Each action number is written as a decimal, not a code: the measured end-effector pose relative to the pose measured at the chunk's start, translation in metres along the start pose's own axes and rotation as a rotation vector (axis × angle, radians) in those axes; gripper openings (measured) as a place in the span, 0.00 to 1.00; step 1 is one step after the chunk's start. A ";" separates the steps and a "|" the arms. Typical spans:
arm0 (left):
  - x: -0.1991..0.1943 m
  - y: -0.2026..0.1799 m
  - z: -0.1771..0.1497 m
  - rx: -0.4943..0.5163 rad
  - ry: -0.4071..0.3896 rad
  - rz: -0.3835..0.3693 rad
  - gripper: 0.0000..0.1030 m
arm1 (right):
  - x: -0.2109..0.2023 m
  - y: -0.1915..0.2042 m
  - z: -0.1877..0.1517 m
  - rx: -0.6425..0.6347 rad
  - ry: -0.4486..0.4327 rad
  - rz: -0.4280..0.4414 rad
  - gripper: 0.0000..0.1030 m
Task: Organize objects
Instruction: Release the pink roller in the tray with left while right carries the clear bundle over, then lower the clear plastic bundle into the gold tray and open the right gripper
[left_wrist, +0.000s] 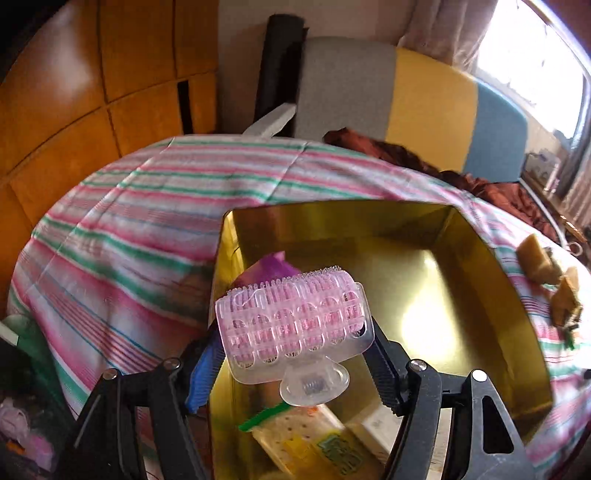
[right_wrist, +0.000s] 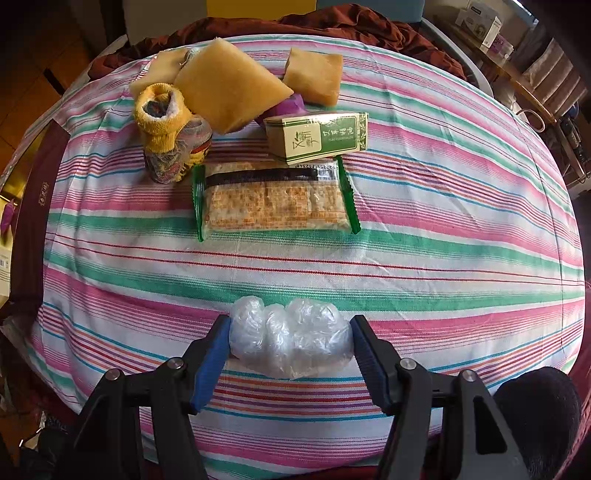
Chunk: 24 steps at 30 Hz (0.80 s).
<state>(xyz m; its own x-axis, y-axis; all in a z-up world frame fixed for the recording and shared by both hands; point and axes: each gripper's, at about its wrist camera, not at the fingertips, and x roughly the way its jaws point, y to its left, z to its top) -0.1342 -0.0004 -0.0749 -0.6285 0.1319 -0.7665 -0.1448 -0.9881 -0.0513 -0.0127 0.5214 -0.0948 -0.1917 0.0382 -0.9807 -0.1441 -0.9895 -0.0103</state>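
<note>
Left tongs gripping pink roller, right tongs clamping plastic wad

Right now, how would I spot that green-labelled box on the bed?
On the striped bedcover, look behind the cracker packet. The box lies there beside yellow sponges; it alone has a green label with printed characters.

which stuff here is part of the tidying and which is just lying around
Part of the job:
- pink hair roller in left gripper
- gold box
- plastic wrap bundle in right gripper
- cracker pack
- green carton
- sponges
- knitted bootie

Lying about:
- brown cloth
- striped bedsheet
- chair
</note>
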 end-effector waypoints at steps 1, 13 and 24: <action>0.002 0.000 0.000 -0.003 0.005 0.004 0.69 | 0.000 0.000 0.000 -0.002 0.000 -0.001 0.64; -0.009 -0.002 0.002 -0.025 -0.008 0.014 0.78 | -0.004 0.008 -0.001 -0.017 -0.005 0.005 0.65; -0.079 -0.008 -0.008 -0.073 -0.163 -0.081 0.85 | -0.036 0.053 -0.016 -0.085 -0.131 0.160 0.64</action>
<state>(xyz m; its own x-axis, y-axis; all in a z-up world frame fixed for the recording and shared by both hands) -0.0765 -0.0033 -0.0190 -0.7334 0.2166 -0.6444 -0.1477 -0.9760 -0.1600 0.0017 0.4652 -0.0636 -0.3311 -0.1082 -0.9374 -0.0204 -0.9924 0.1217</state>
